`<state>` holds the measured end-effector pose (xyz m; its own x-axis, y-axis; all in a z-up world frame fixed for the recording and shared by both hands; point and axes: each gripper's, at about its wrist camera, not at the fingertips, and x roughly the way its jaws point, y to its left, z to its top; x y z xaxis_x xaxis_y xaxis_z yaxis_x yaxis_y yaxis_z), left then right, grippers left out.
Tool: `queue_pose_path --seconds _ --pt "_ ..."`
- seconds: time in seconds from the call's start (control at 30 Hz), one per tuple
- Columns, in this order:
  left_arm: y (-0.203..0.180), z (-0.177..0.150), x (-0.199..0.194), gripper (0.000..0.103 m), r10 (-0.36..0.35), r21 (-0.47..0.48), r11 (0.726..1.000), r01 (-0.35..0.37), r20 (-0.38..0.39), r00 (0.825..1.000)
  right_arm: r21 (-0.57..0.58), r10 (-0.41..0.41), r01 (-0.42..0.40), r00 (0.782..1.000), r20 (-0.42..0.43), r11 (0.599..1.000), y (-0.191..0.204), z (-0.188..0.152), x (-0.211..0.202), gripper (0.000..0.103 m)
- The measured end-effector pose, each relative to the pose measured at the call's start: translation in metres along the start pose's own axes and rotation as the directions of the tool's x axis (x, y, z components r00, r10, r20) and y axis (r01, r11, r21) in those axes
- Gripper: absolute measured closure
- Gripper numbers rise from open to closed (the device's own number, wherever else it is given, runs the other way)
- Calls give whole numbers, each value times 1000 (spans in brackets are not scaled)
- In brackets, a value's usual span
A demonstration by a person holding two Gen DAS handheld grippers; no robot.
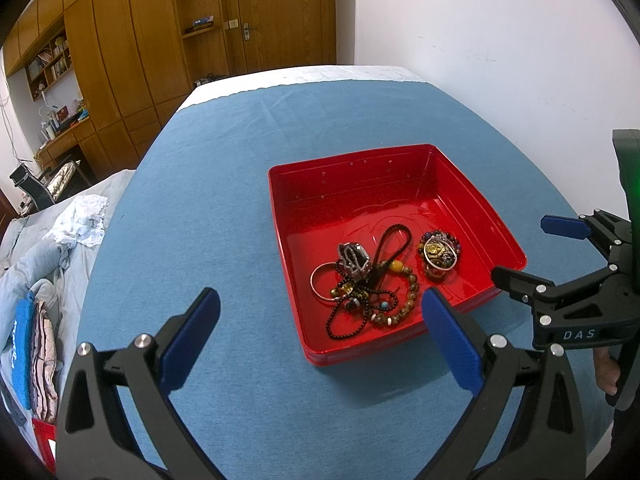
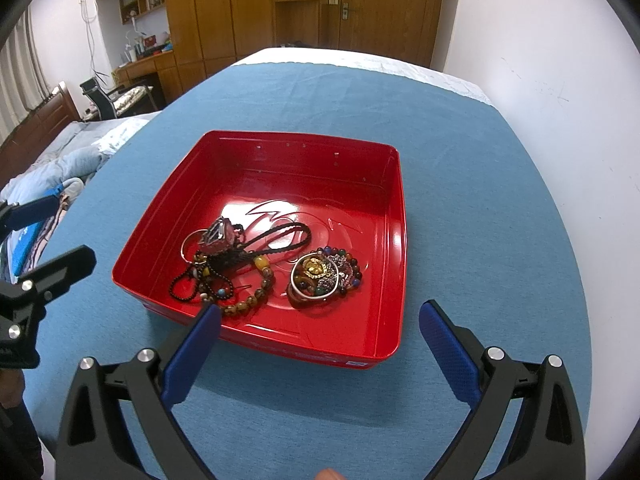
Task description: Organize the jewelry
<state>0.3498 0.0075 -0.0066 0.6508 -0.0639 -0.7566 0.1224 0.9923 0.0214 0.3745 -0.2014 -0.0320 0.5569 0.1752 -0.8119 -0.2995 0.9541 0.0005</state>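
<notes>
A red tray sits on a blue-covered table. Inside it lies a tangle of bead bracelets, a black cord necklace and a silver bangle, and beside it a smaller pile of coloured beads with a gold piece and a ring. My left gripper is open and empty, just before the tray's near-left corner. My right gripper is open and empty over the tray's near edge; it also shows at the right in the left wrist view.
A bed with rumpled bedding and clothes lies left of the table. A white wall stands to the right. Wooden wardrobes and a door are at the back, with a desk and chair.
</notes>
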Motion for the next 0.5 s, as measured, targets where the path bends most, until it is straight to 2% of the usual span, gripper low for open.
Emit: queue_pose_path --seconds 0.5 --pt "0 -1 1 4 3 -4 1000 -3 -2 1000 0 0 0 1000 0 1000 0 0 0 4"
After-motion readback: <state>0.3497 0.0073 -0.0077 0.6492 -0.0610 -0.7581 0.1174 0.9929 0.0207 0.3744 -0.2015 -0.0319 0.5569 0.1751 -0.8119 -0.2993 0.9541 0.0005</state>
